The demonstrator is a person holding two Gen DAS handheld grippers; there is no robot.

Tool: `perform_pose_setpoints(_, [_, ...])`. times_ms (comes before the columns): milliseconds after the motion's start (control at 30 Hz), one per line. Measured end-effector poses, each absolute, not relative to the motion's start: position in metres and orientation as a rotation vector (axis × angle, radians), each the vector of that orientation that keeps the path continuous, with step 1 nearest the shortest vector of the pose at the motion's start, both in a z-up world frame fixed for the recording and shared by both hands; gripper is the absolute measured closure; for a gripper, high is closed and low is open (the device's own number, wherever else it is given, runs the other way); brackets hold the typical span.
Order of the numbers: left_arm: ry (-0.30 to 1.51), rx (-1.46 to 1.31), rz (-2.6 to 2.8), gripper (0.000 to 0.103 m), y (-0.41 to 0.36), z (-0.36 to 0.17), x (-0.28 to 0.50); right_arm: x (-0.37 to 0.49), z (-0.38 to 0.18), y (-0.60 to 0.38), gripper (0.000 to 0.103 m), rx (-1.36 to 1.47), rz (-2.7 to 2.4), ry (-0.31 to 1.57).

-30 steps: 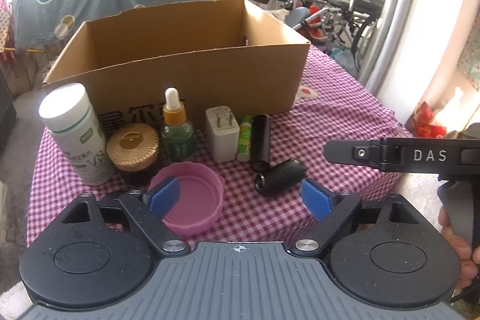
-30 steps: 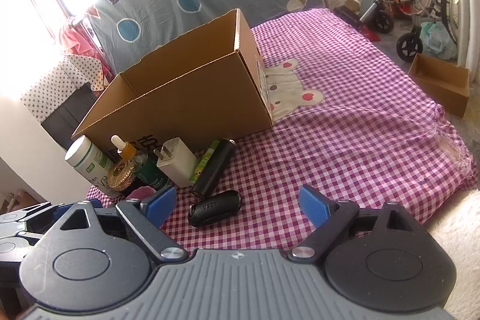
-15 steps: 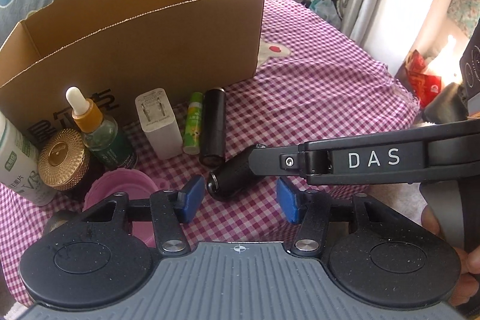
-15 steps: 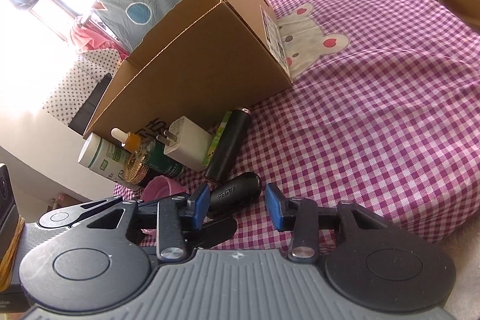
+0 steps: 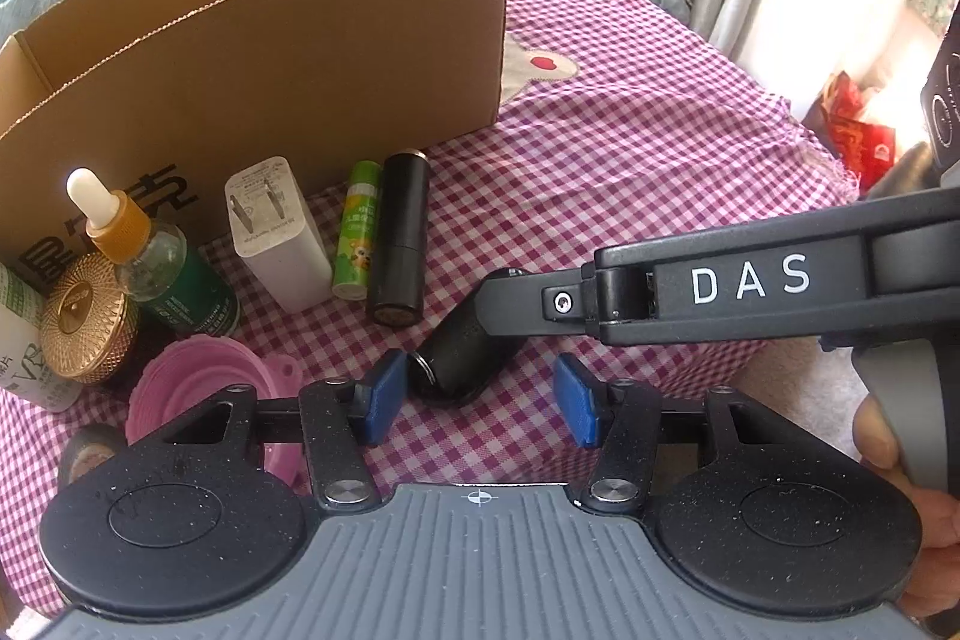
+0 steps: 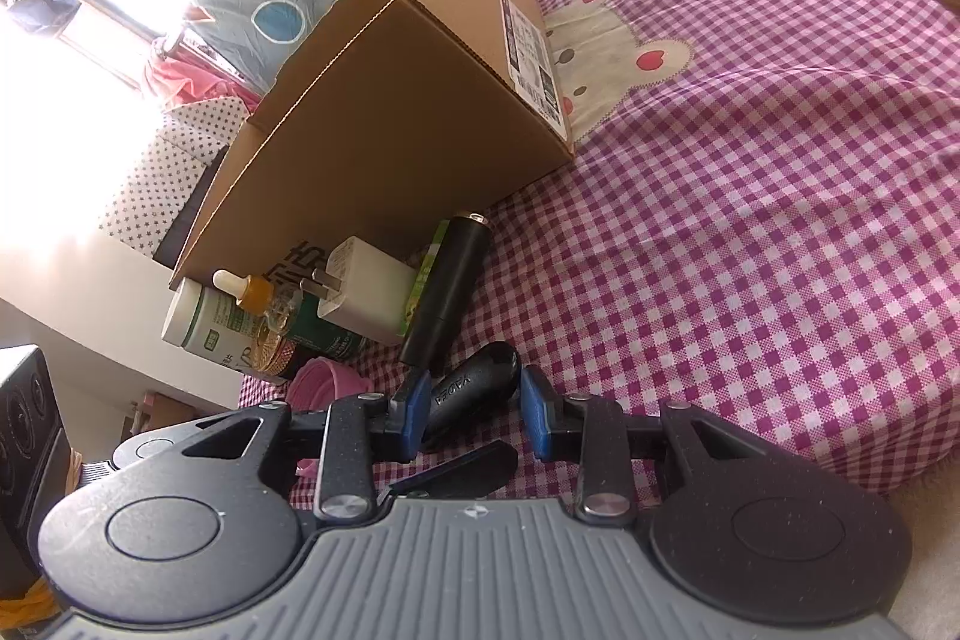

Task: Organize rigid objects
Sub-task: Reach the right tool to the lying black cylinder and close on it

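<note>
Both claws narrower around black case [image 6: 474, 388]

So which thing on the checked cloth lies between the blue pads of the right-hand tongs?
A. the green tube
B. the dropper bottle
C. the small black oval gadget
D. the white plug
C: in the right wrist view the small black oval gadget lies between the closing blue pads of the right tongs, while the plug, tube and bottle stand further back by the box.
</note>
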State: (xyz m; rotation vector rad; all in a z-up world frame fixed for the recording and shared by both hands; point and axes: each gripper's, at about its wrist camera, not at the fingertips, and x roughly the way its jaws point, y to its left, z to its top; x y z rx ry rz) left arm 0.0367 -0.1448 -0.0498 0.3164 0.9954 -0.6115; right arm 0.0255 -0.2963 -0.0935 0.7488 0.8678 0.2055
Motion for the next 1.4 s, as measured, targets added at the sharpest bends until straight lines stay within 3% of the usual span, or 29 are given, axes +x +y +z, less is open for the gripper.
perform_pose_setpoints(567, [0.964,0.317,-0.645,0.053,-0.15,-0.052,0.036,0.02,-0.098,-0.308,0.072,0.825,0.195,0.856])
perform_pose_setpoints(900, [0.945,0.3,-0.651,0.07,-0.15,-0.052,0.034,0.027,-0.103,-0.303,0.072,0.869,0.237,0.863])
perform_pose_setpoints(1133, [0.931,0.302,-0.652,0.073,-0.149,-0.052,0.036,0.032,-0.105,-0.302,0.086,0.854,0.23,0.865])
perform_pose_setpoints(1400, [0.916,0.306,-0.664,0.074,-0.151,-0.049,0.033,0.024,-0.101,-0.306,0.086,0.863,0.225,0.845])
